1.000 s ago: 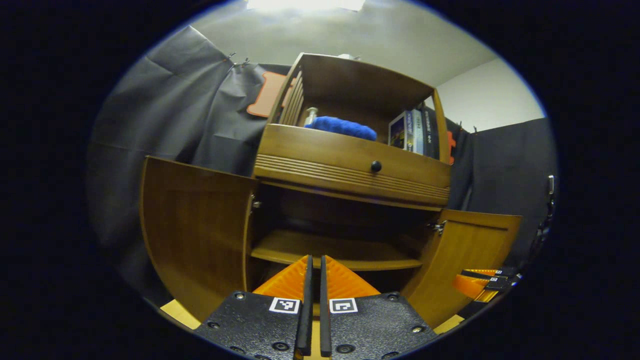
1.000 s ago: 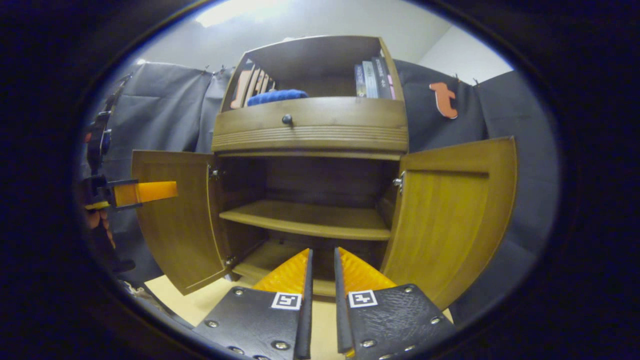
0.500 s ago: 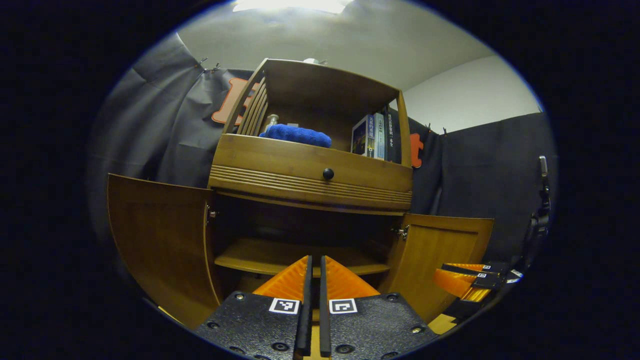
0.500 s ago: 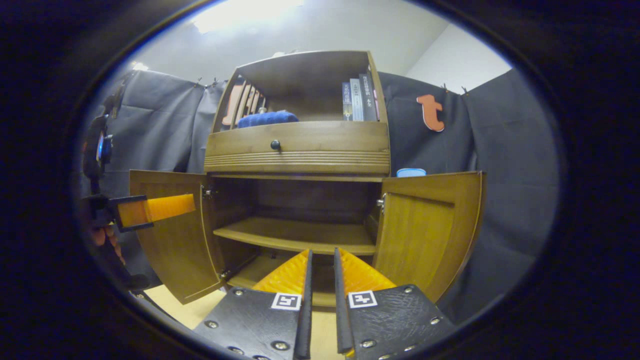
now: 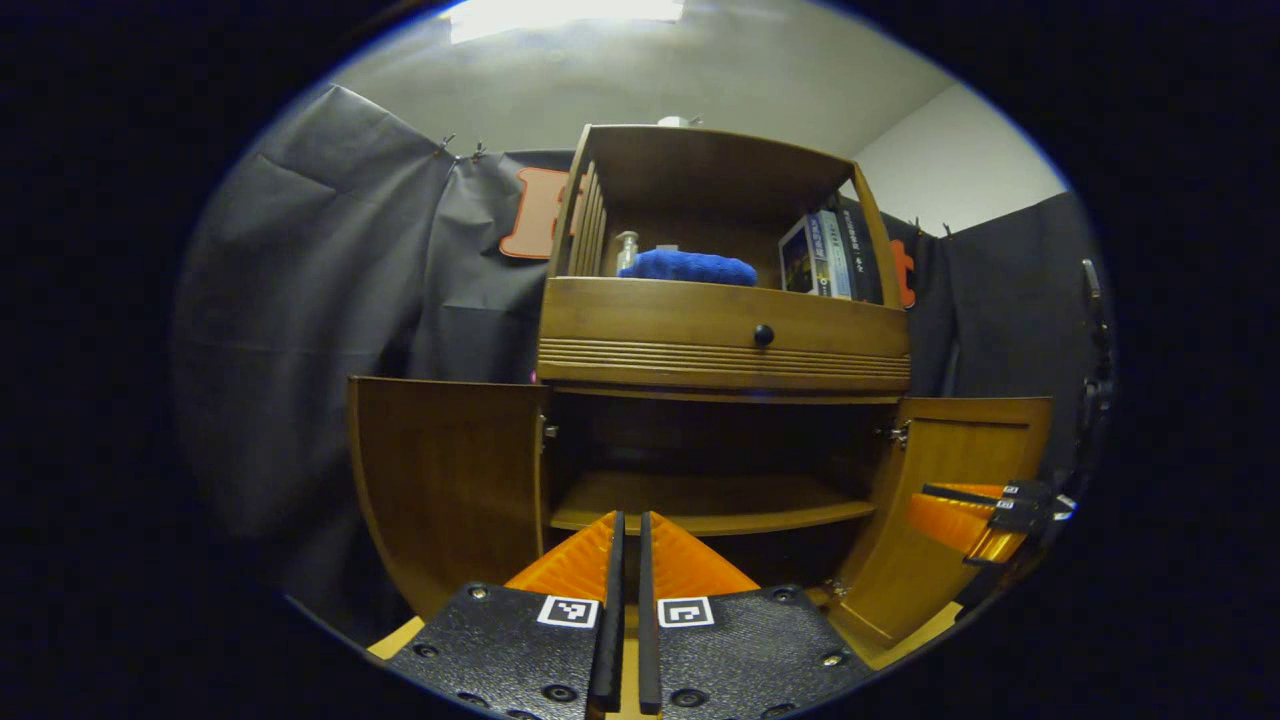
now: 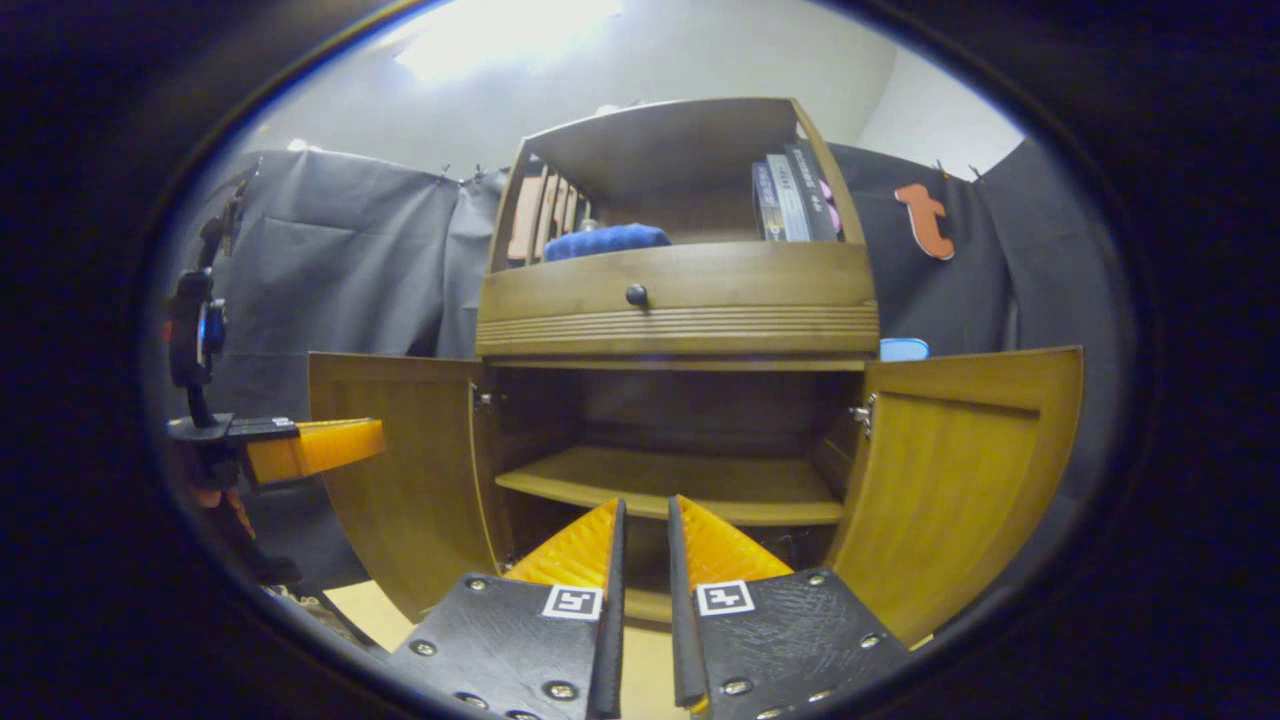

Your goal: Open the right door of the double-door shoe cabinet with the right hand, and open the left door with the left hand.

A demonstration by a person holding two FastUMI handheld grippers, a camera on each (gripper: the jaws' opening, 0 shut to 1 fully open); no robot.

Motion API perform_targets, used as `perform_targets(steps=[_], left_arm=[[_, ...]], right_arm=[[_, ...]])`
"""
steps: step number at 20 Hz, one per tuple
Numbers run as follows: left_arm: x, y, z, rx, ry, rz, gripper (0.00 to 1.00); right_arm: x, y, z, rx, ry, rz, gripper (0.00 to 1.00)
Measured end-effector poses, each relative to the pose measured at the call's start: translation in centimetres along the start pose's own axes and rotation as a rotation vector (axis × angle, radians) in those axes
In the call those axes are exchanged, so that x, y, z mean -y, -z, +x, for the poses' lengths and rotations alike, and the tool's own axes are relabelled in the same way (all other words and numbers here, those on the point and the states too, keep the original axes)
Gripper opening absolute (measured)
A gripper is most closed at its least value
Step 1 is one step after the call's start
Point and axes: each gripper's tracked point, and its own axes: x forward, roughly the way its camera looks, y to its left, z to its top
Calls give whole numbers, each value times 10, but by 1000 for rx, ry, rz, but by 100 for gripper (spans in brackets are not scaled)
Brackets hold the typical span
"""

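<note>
Both doors, left door [image 5: 445,480] and right door [image 6: 960,470], hang wide, left gripper [image 5: 625,540] and right gripper [image 6: 643,530] nearly pressed together holding nothing, so back straight out, clear of the door edges.

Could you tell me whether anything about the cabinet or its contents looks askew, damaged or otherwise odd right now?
Nothing stands out: the left door and right door hang open and intact, the shelf sits level, and the drawer is shut.
</note>
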Motion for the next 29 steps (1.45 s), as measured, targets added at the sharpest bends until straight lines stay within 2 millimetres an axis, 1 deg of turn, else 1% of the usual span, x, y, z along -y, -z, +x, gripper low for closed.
perform_targets(steps=[1,2,3,4,6,7,8,9,10,12,13,14,16,17,18,19,20,21,22,24,25,26,27,28,29], left_arm=[[-3,-2,1,6,-6,5,9],[-6,-5,1,14,-18,10,10],[-8,-8,2,22,-28,14,22],[-4,-9,3,26,-19,14,38],[13,-7,7,32,21,7,69],[23,-7,9,34,42,4,84],[33,-5,10,36,68,1,90],[44,-4,13,34,95,-3,95],[55,-4,15,35,120,-9,92],[78,-6,20,41,171,-24,92],[90,-8,22,46,199,-32,95],[101,-11,24,53,228,-40,95],[123,-18,26,72,280,-57,95],[131,-23,25,82,301,-65,95],[138,-26,25,91,321,-73,92],[144,-29,25,98,339,-80,92],[149,-31,24,102,352,-83,95],[151,-31,23,101,360,-83,95],[152,-30,22,100,366,-82,92],[151,-27,19,91,373,-80,92],[149,-25,17,87,374,-78,92],[146,-23,15,81,372,-72,92],[141,-22,14,76,368,-67,95],[136,-20,13,70,363,-60,92],[130,-19,11,65,359,-54,95]], right_arm=[[-3,-7,0,22,-3,2,20],[-3,-11,1,35,2,6,23],[-2,-13,0,42,9,12,21],[0,-14,1,46,13,19,29],[8,-12,-3,46,41,24,46],[15,-10,-9,42,58,23,51],[22,-9,-13,39,77,20,55],[29,-9,-17,37,98,18,67],[38,-10,-23,36,119,16,69],[56,-14,-32,41,170,8,80],[66,-18,-40,48,200,0,86],[75,-23,-45,57,230,-7,92],[91,-35,-58,78,282,-19,96],[97,-40,-65,88,305,-24,93],[102,-45,-69,96,325,-27,96],[105,-48,-74,104,342,-29,93],[107,-50,-76,109,355,-29,94],[108,-52,-80,113,364,-27,96],[107,-52,-81,114,369,-24,94],[101,-49,-83,111,370,-18,94],[97,-47,-81,106,367,-16,94],[91,-45,-78,100,363,-14,96],[84,-41,-77,94,356,-11,94],[76,-38,-75,88,349,-7,94],[68,-36,-73,85,341,-1,94]])
